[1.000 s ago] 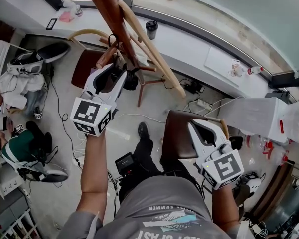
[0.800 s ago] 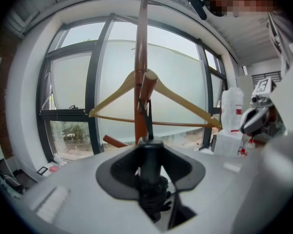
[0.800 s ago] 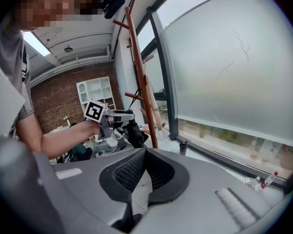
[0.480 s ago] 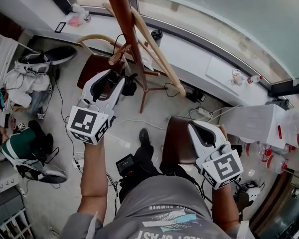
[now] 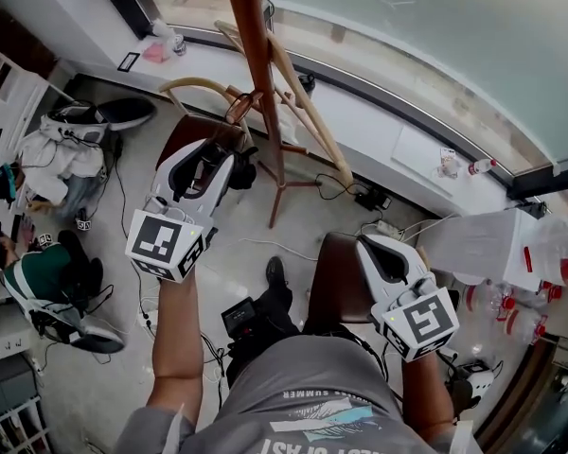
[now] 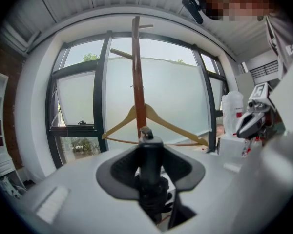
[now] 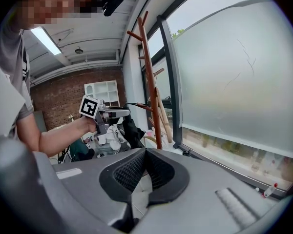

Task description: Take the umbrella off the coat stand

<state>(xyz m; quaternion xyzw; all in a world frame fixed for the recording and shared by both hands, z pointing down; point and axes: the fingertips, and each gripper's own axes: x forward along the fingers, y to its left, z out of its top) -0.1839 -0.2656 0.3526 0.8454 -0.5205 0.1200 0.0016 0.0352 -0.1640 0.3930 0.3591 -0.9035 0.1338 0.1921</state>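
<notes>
Bright daylight from window (image 6: 171,96); fisheye edges dark, warped.

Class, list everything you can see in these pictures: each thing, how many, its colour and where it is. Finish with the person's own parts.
tall wooden coat stand: one, reddish brown, by the window
pale wooden clothes hanger: one, tan, on the stand
folded black umbrella: one, black, beside the stand
brown chairs: two, dark brown, on the floor below the grippers
small red-capped bottle: one, pale, on the white sill
seated person in green: one, far left on the floor
left gripper: one, white, closed on the umbrella's handle
right gripper: one, white, jaws together, empty, above the nearer chair
</notes>
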